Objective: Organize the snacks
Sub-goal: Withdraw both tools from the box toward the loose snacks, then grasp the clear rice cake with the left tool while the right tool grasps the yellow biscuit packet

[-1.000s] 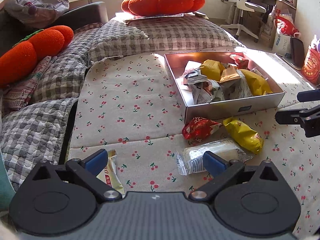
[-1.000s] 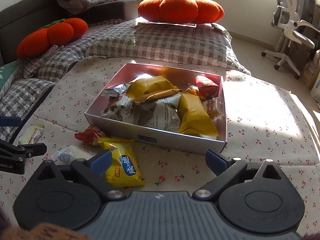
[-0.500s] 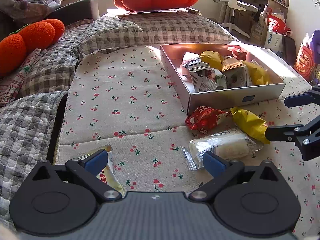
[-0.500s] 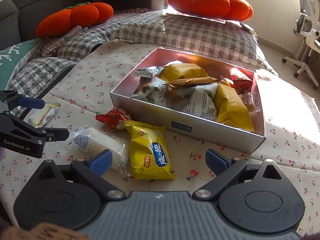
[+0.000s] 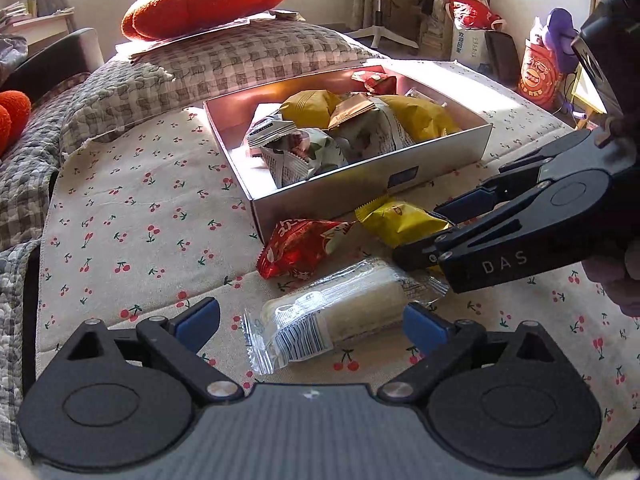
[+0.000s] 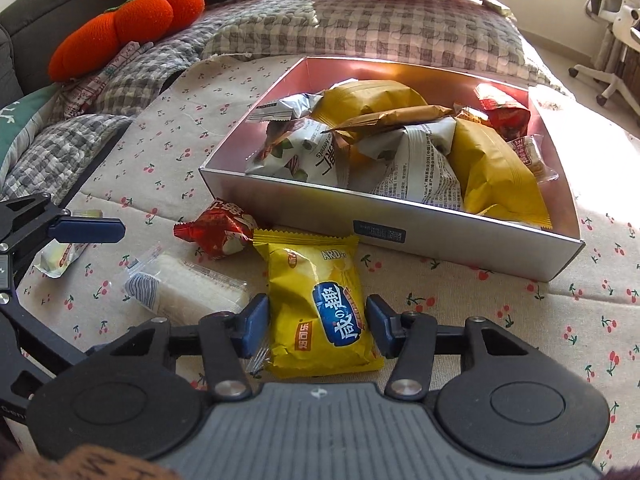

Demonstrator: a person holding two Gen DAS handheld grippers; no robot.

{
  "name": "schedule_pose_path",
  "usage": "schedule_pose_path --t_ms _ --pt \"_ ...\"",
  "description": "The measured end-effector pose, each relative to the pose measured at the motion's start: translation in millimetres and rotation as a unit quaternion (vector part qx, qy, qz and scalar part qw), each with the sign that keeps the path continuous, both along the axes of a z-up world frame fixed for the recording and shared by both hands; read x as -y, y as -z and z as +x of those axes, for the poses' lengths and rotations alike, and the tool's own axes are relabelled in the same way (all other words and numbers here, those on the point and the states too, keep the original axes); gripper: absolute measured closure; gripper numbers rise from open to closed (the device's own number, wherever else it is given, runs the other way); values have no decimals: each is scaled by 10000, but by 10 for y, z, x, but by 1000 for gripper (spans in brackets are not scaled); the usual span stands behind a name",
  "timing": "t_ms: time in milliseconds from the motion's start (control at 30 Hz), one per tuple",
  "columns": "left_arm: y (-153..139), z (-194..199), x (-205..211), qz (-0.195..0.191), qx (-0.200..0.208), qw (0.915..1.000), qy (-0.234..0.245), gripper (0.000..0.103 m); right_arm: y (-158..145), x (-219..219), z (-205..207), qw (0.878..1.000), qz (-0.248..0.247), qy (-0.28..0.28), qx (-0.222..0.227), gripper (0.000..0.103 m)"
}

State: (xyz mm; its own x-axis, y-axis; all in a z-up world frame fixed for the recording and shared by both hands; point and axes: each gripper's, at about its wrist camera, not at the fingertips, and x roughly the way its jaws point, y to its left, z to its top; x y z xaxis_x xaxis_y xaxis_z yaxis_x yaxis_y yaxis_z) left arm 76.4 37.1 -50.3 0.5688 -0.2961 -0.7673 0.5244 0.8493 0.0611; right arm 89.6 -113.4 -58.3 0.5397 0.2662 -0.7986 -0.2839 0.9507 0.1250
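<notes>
On a cherry-print cloth spread over a bed, the right hand-held gripper [image 6: 316,326] is closing on a yellow foil snack packet [image 6: 320,304] lying lengthwise between its blue pads, which flank its sides but do not clearly press yet. Just to its left, the left hand-held gripper [image 5: 310,322] stands wide open and empty, straddling a clear-wrapped white cake bar [image 5: 332,316] whose long axis runs across the gap. Beyond both, the shallow silver cardboard box [image 6: 440,232] already holds yellow, white and red packets.

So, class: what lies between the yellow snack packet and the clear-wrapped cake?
Nothing but a right gripper finger, wedged between yellow packet and cake; right wrist view.
</notes>
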Motion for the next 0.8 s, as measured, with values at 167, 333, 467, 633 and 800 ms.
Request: schedule_pose_path --t_ms 167,333,467,633,800 --pt "18 12 122 63 -24 9997 246 3 -23 -10 -19 9996 -272 -45 4 57" --pt "20 12 211 36 -69 9991 413 6 -61 58 -18 9987 -465 59 -183 58" --pt "54 39 278 84 -193 9985 500 10 -80 144 -44 9976 -568 154 -353 58" --pt "52 8 306 199 -371 9975 570 14 -83 226 -105 9966 -658 154 -467 57" --pt "-8 -126 298 57 -705 9947 745 18 -115 342 -145 9967 -630 150 -499 57"
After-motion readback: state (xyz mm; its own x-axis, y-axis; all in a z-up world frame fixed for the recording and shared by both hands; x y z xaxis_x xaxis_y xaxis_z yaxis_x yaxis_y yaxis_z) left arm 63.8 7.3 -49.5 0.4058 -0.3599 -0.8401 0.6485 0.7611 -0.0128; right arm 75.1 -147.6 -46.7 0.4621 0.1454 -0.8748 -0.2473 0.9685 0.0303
